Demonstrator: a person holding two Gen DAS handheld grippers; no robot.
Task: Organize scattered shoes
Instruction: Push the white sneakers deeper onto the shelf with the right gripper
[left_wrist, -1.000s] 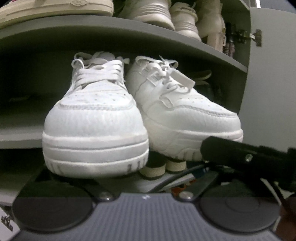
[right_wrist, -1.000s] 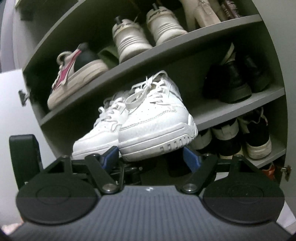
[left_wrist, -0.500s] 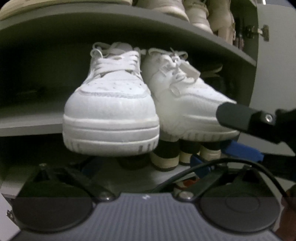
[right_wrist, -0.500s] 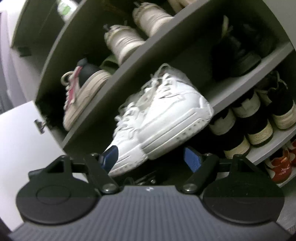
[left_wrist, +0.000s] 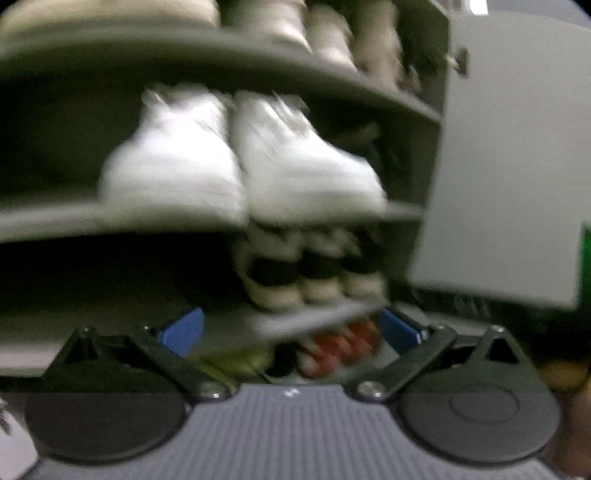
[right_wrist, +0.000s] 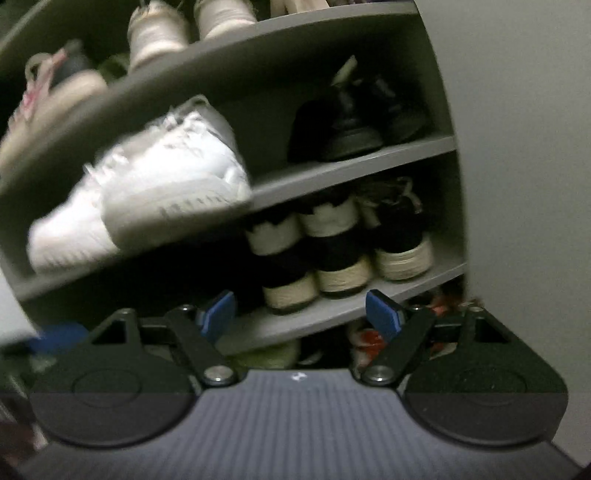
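Note:
Two white sneakers stand side by side, toes outward, on the middle shelf of a grey shoe cabinet: one sneaker (left_wrist: 173, 166) on the left and its mate (left_wrist: 306, 170) beside it. The right wrist view has the same pair at the left, the nearer sneaker (right_wrist: 177, 177) partly covering the other (right_wrist: 70, 229). My left gripper (left_wrist: 290, 330) hangs open below and in front of them, with nothing between its blue pads (left_wrist: 181, 332). My right gripper (right_wrist: 301, 314) is open too, empty, and lower right of the pair. Both views are blurred by motion.
Black shoes (right_wrist: 351, 125) share the sneakers' shelf at the right. Black and cream shoes (right_wrist: 332, 251) fill the shelf below, and red shoes (left_wrist: 332, 350) lie at the bottom. Beige shoes and a pink-trimmed sneaker (right_wrist: 44, 92) sit above. The open cabinet door (left_wrist: 509, 166) stands at the right.
Both grippers have drawn back and down from the white sneakers, which stay on the shelf. The sneakers look smaller and farther away, and the lower shelves have come into view.

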